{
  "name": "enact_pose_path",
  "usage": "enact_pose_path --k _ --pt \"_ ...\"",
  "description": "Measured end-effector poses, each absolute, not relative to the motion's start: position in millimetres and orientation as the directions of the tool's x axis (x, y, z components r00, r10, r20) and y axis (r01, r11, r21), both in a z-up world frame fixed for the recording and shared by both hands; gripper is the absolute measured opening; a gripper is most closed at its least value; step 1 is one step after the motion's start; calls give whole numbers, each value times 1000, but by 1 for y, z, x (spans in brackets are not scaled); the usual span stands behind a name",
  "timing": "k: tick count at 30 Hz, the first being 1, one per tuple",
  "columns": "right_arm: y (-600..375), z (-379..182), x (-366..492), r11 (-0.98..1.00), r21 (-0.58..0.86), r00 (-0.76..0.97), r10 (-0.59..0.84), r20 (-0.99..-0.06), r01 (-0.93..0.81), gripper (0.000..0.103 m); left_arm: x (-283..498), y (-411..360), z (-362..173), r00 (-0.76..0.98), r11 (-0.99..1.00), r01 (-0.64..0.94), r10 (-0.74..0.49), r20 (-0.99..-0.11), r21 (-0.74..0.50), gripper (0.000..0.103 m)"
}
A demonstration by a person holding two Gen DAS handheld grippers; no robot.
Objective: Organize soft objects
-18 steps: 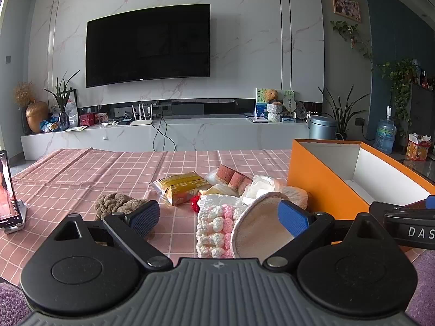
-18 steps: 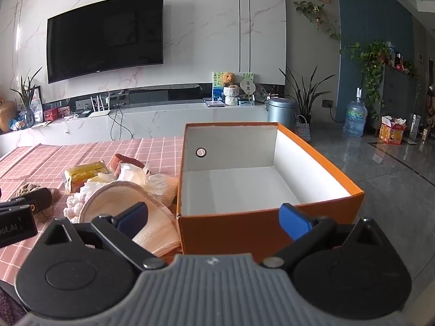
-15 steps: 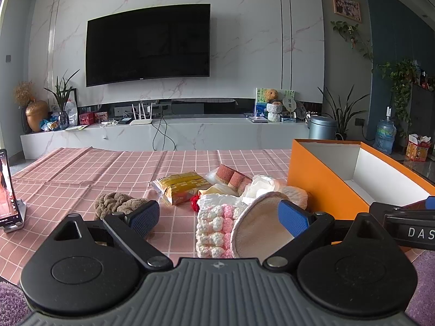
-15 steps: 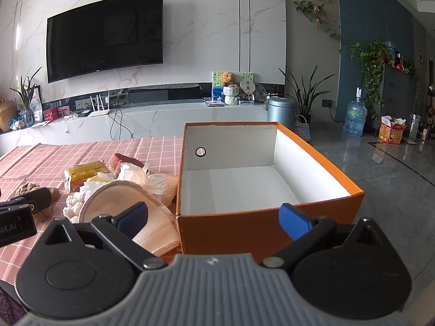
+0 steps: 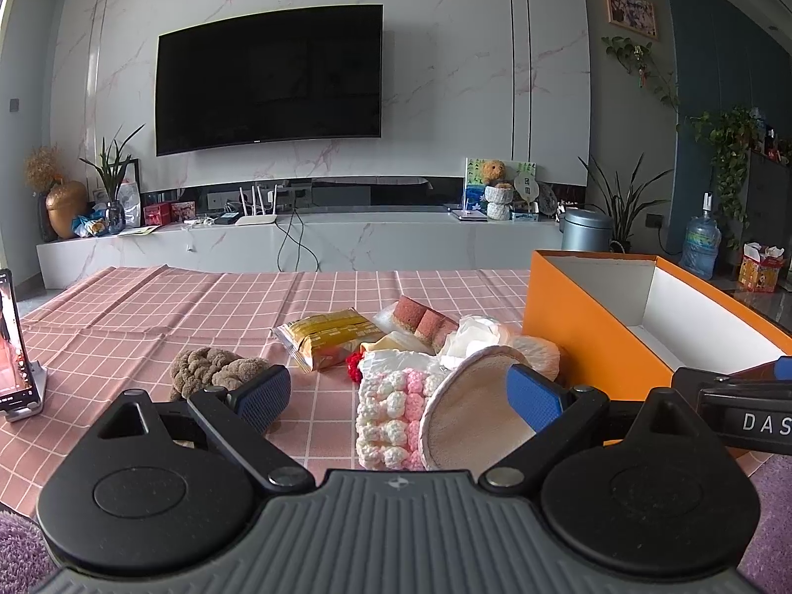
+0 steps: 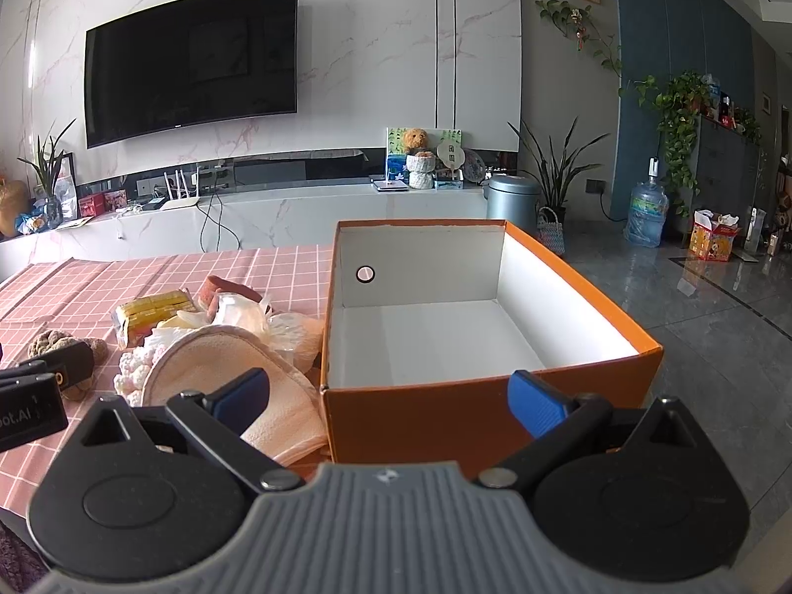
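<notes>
Here, in the left wrist view, the left gripper [image 5: 398, 391] gapes wide and empty; the pink-and-white knitted piece [image 5: 388, 413] lies between its fingers, long axis running away from them. In the right wrist view, the right gripper [image 6: 388, 393] is likewise spread and empty, the orange box [image 6: 490, 406] between its fingers, long axis pointing away, open top up.

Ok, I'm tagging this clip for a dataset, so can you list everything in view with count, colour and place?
box: 1, orange outside, white inside, empty, right end of table
tablecloth: 1, pink check, over the table
brown fuzzy item: 1, brown, left of the pile
knitted piece: 1, white and pink, front of pile
round pad: 1, peach, leaning beside the box
yellow packet: 1, yellow, back of pile
wrapped sponges: 1 pack, reddish, back of pile
phone: 1, on a stand, far left edge
TV: 1, black, on the wall
left gripper: black, blue pads, open
right gripper: black, blue pads, open
</notes>
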State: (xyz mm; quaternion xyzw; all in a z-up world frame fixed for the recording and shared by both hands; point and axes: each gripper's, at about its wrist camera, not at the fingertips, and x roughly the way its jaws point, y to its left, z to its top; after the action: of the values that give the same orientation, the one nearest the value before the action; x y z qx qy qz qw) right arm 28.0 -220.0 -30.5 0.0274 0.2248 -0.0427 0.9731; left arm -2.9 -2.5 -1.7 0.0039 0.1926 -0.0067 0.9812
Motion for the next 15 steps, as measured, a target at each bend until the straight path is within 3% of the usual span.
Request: enact_pose_path --k 15 --pt "-221 -30 27 995 33 895 -74 -440 98 101 -3 -3 -3 925 1000 16 -14 -380 4 103"
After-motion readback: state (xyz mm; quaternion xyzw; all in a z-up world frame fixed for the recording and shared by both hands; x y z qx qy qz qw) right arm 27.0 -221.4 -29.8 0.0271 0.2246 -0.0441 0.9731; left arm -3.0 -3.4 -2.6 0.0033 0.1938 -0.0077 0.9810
